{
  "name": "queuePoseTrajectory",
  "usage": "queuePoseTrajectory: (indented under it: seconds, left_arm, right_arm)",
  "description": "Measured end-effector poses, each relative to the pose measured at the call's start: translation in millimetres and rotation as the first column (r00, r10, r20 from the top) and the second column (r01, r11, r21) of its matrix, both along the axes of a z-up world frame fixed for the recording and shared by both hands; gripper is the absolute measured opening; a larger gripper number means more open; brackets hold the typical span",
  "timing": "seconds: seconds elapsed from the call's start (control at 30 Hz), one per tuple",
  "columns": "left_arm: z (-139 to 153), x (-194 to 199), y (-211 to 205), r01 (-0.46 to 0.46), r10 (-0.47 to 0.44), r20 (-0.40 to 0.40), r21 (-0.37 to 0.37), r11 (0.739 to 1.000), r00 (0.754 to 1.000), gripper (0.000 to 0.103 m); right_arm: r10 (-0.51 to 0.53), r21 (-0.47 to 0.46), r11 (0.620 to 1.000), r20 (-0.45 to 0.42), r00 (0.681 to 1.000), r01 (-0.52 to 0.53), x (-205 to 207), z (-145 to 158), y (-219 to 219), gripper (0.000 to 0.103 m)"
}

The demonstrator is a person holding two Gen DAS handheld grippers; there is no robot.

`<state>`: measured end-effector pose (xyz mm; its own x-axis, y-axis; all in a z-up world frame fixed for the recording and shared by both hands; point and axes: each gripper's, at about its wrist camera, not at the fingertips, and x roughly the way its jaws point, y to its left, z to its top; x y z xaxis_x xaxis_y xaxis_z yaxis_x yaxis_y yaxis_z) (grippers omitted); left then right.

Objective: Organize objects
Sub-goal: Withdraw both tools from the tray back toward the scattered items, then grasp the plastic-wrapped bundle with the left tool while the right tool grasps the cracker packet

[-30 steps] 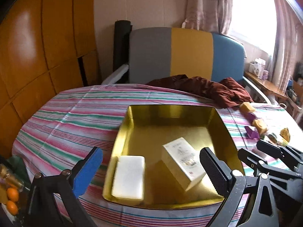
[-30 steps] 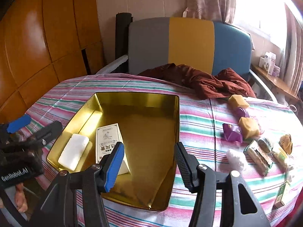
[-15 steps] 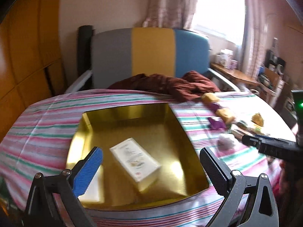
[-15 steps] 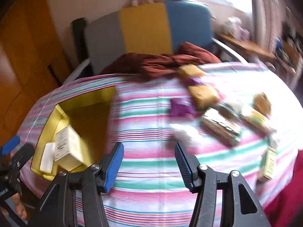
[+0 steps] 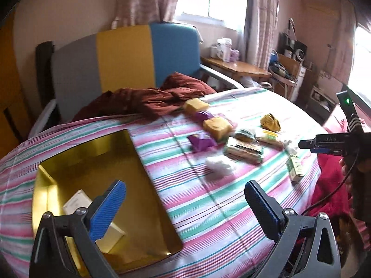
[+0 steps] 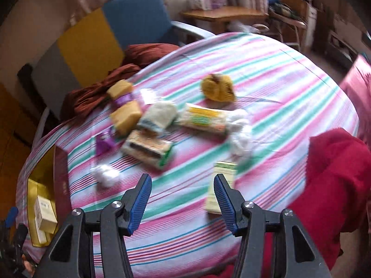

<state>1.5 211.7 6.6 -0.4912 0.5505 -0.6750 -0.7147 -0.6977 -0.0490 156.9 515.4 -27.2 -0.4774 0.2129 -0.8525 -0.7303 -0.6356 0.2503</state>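
Small yellow-green box lies flat on the striped counter, partly hidden behind the right gripper; fingers part-open, nothing held. Snack packs are scattered further back. Gold tray with white box sits under the left gripper; fingers wide, empty.
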Motion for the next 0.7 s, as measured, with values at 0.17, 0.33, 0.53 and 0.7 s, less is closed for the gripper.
queuePoseTrajectory:
  seconds: [0.17, 0.33, 0.53, 0.7]
  left_arm:
    - [-14, -4, 37, 0.049, -0.047, 0.060, -0.032, 0.998, 0.997, 0.103]
    - [-35, -19, 72, 0.038, -0.029, 0.137, -0.059, 0.998, 0.990, 0.100]
    - [-60, -35, 107, 0.027, -0.007, 0.189, -0.101, 0.995, 0.982, 0.092]
    - [-85, -53, 124, -0.011, 0.043, 0.262, -0.125, 0.992, 0.964, 0.087]
  right_arm:
    - [-0.023, -0.032, 0.999, -0.011, 1.000, 0.023, 2, -4, 10, 0.056]
    - [-0.004, -0.050, 0.999, -0.038, 0.999, 0.002, -8, -8, 13, 0.056]
    - [0.008, -0.064, 0.998, -0.073, 0.997, -0.012, -24, -10, 20, 0.056]
    - [0.028, -0.067, 0.997, -0.087, 0.996, -0.034, -39, -13, 27, 0.056]
